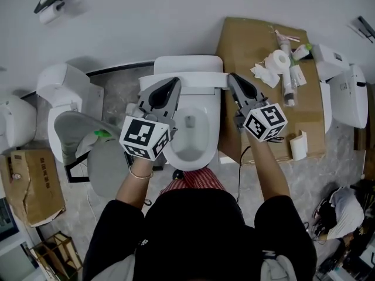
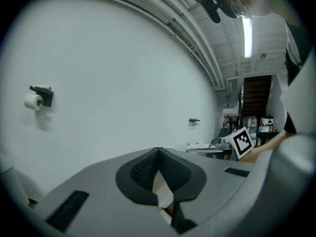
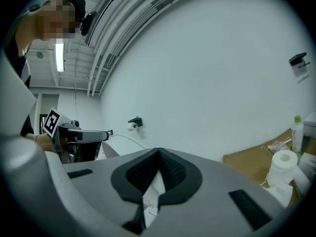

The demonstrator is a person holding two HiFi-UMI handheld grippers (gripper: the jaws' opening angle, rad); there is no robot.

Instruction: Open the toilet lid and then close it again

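In the head view a white toilet [image 1: 190,148] stands right below me, its bowl showing. Its lid [image 1: 188,69] stands upright against the tank. My left gripper [image 1: 174,82] reaches the lid's left part and my right gripper [image 1: 230,76] its right edge. In the left gripper view the dark pads [image 2: 143,174] meet at their tips [image 2: 159,154] with a white piece of the lid [image 2: 160,187] wedged between them. The right gripper view shows the same: jaws [image 3: 159,154] closed, a white edge [image 3: 154,190] between them. Both cameras face the bare white wall.
A cardboard sheet [image 1: 246,45] on the right carries a toilet paper roll [image 1: 280,59] and bottles. Other toilets stand at left [image 1: 64,86] and right [image 1: 345,95]. A cardboard box [image 1: 32,186] sits at lower left. A paper holder [image 1: 53,4] hangs on the wall.
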